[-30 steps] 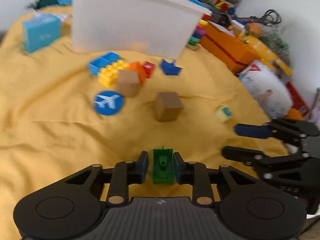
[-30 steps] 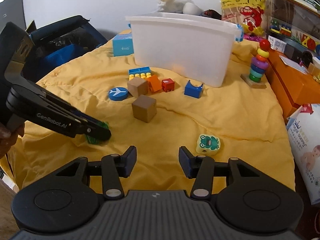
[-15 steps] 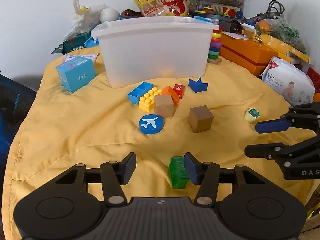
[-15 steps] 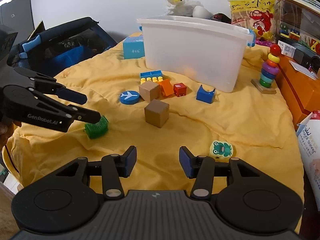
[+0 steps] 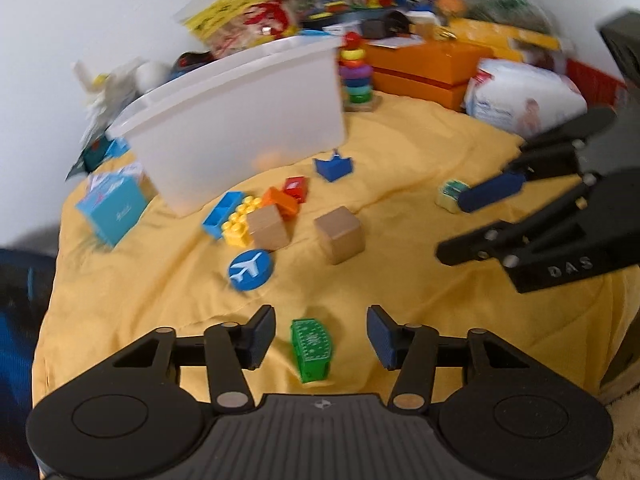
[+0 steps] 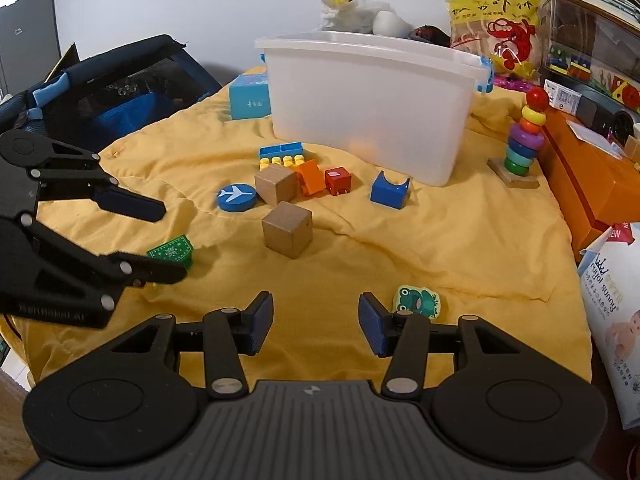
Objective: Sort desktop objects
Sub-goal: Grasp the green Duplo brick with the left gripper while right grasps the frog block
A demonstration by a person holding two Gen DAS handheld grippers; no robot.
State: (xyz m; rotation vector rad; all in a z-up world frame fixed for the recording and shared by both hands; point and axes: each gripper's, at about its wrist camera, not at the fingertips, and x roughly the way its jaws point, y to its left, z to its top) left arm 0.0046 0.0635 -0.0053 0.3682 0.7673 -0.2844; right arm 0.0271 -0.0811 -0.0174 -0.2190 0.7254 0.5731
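A small green block (image 5: 312,350) lies on the yellow cloth (image 5: 140,280) between the fingers of my left gripper (image 5: 322,334), which is open and not touching it. In the right wrist view the same green block (image 6: 173,249) sits between the spread fingers of the left gripper (image 6: 170,244). My right gripper (image 6: 316,322) is open and holds nothing; a frog piece (image 6: 416,300) lies just beyond its right finger. The white bin (image 6: 372,112) stands at the back. Two wooden cubes (image 6: 288,228), a blue airplane disc (image 6: 236,196) and coloured bricks (image 6: 280,154) lie in front of it.
A blue arch block (image 6: 390,192) and a red cube (image 6: 338,180) lie near the bin. A ring stacker (image 6: 524,140), an orange box (image 6: 592,172) and a wipes pack (image 6: 612,300) crowd the right side. A teal box (image 6: 250,98) stands at the back left.
My left gripper opened and let go of the green block, which now lies on the cloth. That gripper drew back and tilted. My right gripper stayed open.
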